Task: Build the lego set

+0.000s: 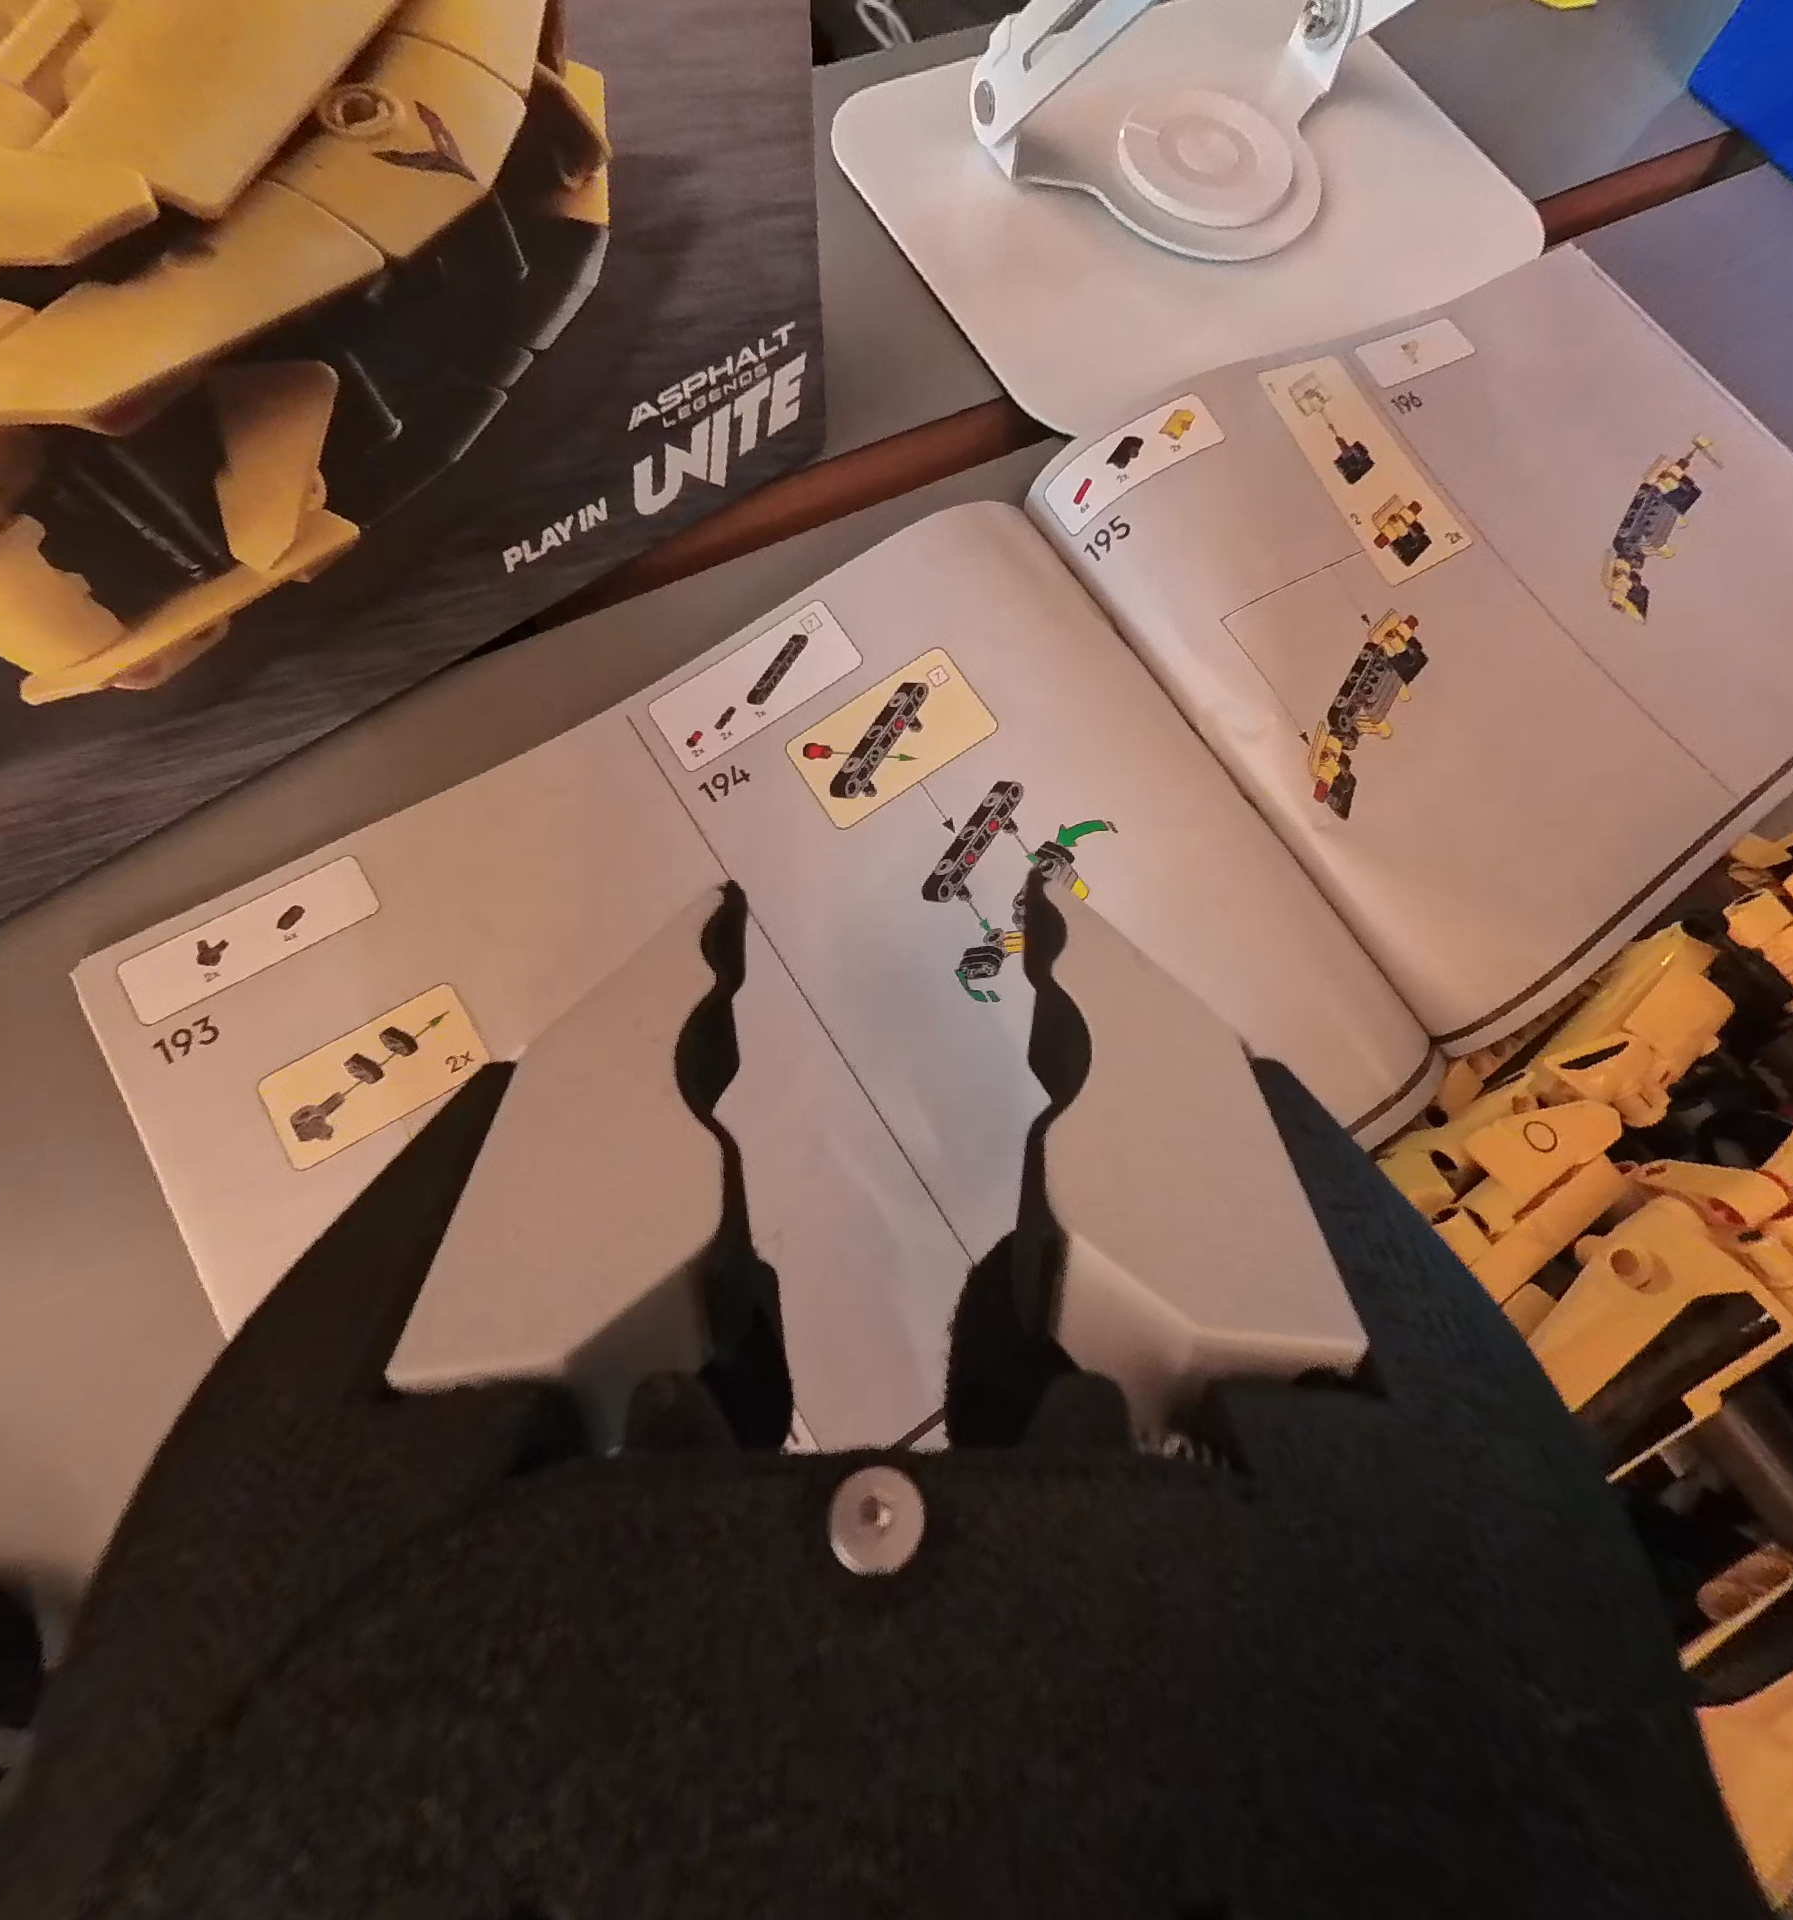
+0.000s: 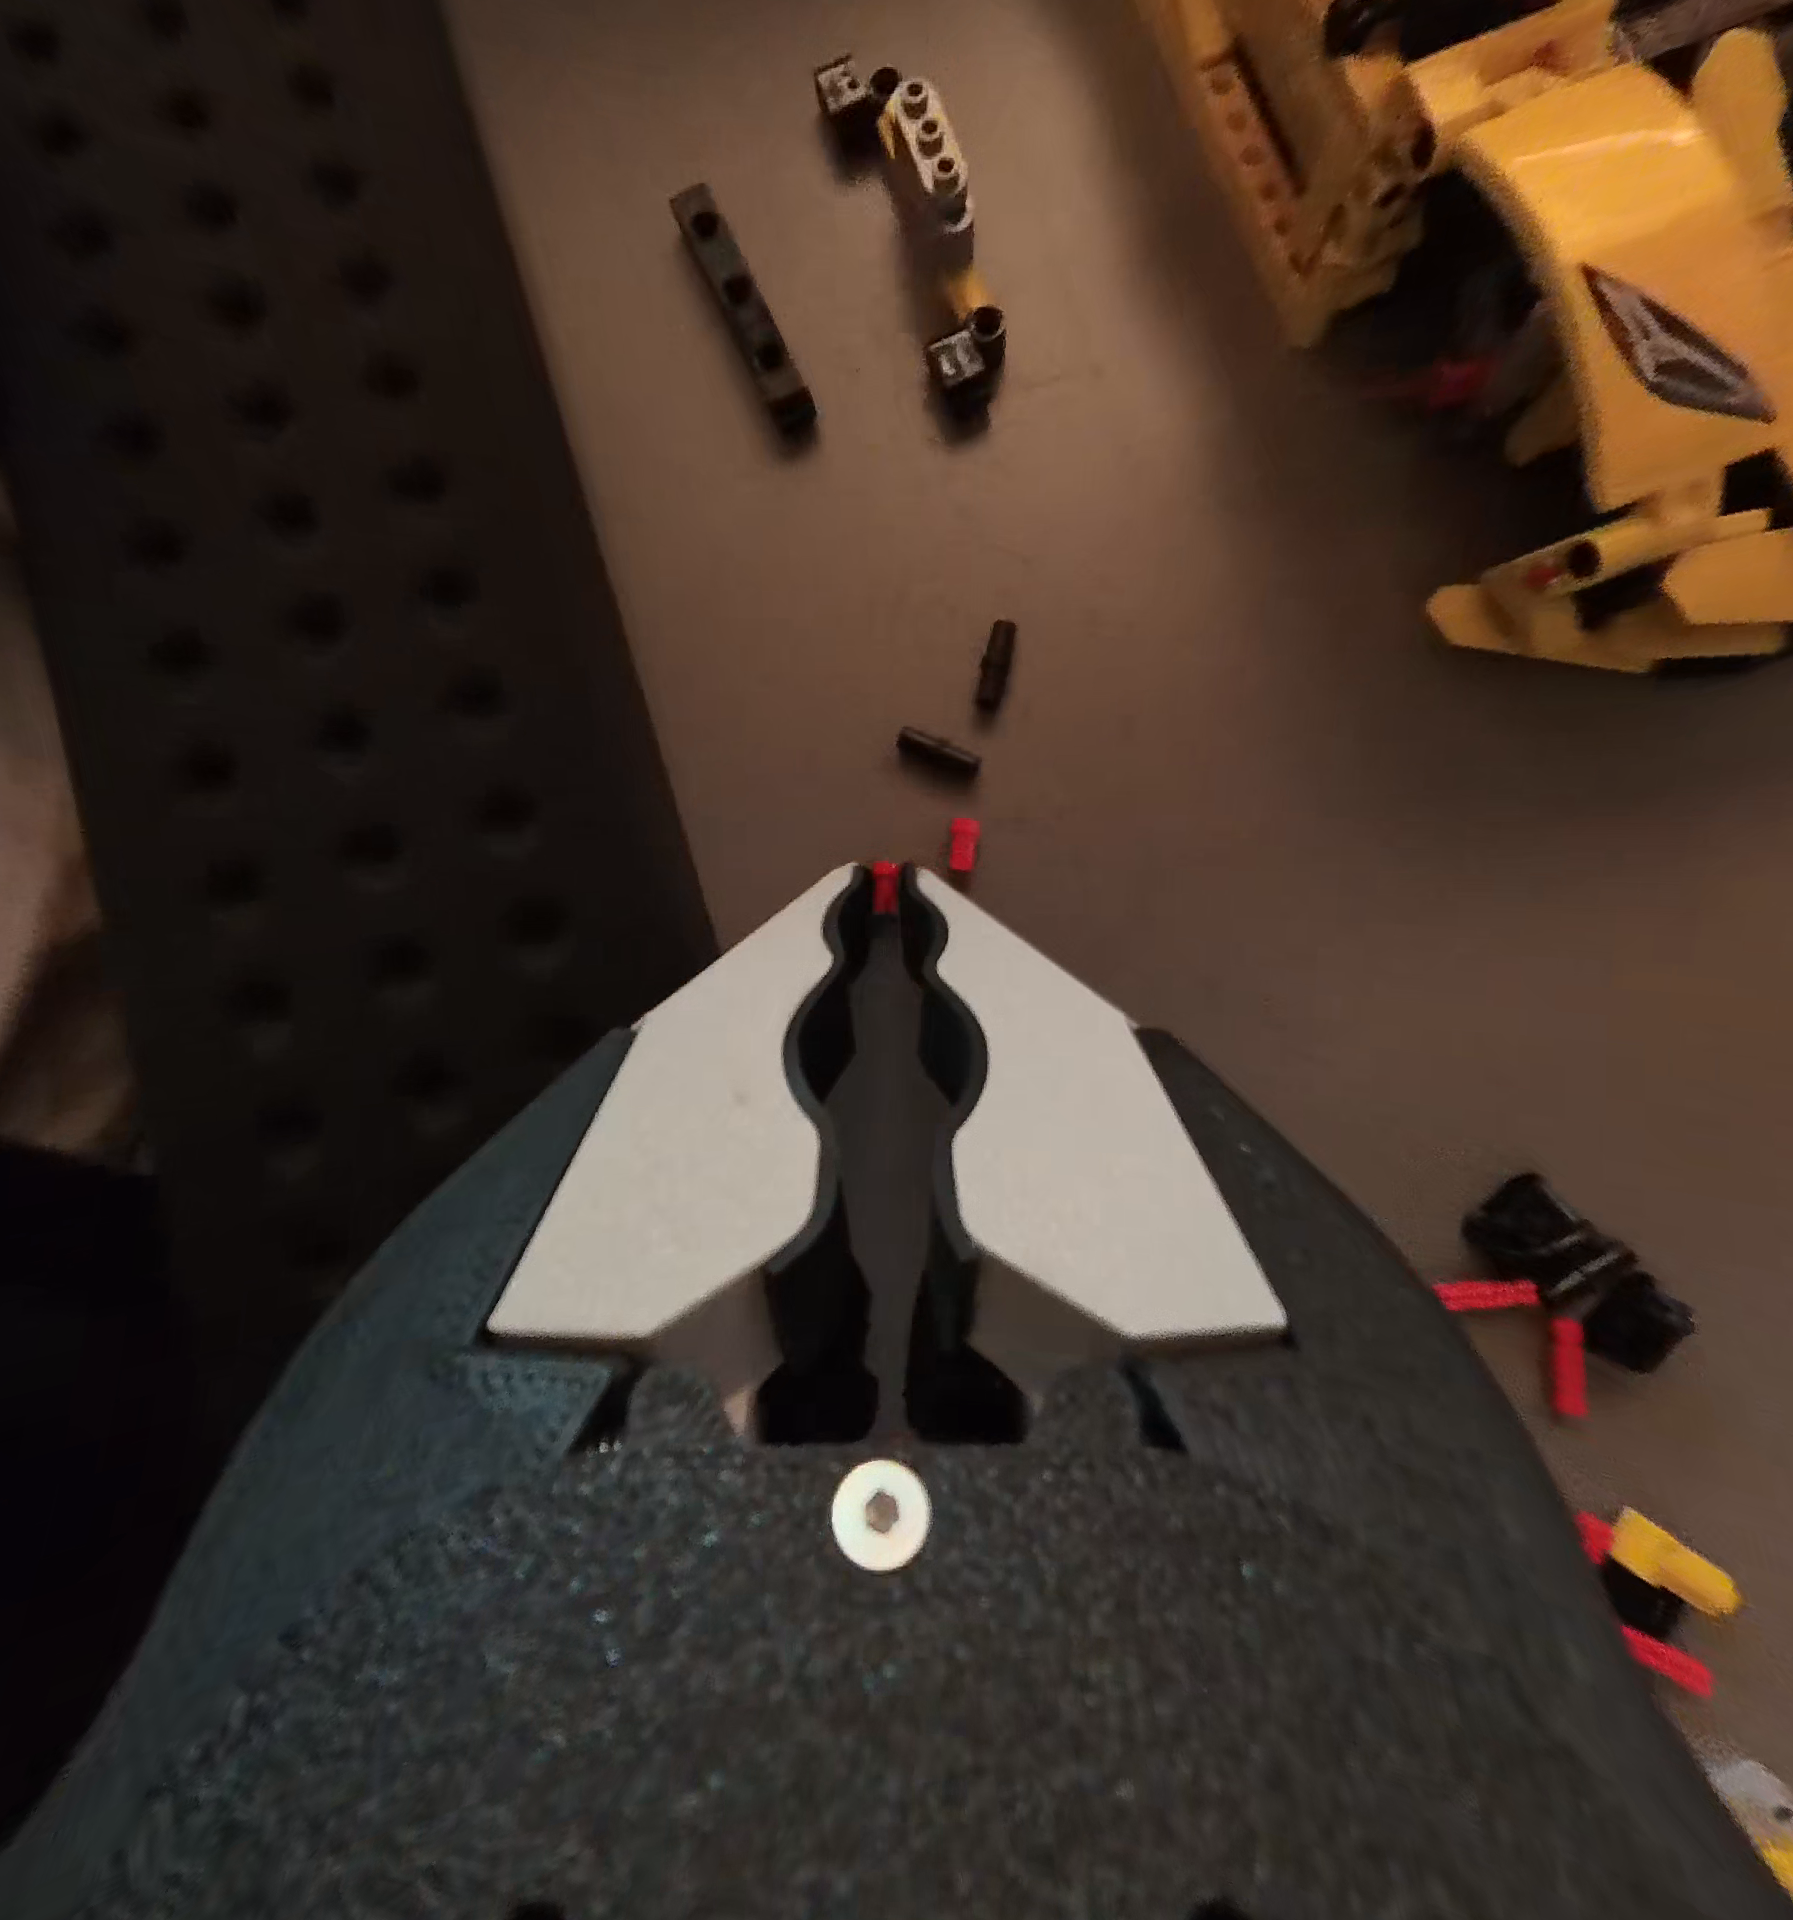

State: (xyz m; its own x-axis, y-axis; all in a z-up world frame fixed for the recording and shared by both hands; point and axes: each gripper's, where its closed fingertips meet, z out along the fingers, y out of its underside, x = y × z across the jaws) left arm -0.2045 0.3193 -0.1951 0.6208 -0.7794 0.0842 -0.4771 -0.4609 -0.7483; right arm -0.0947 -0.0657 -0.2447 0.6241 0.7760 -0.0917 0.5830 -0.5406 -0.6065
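Lego car (image 2: 1557, 343) looks largely built, right gripper (image 2: 884, 883) clamped on a red pin (image 2: 884, 889) near it, black beam (image 2: 741, 307) unpinned, left gripper (image 1: 876, 899) spread apart over the booklet (image 1: 871, 1039).

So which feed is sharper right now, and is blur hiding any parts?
Left wrist view: sharp on the instruction booklet, edges bowed by the wide lens. Right wrist view: dim, smeared at the yellow car; the red pin in the right gripper stays readable.
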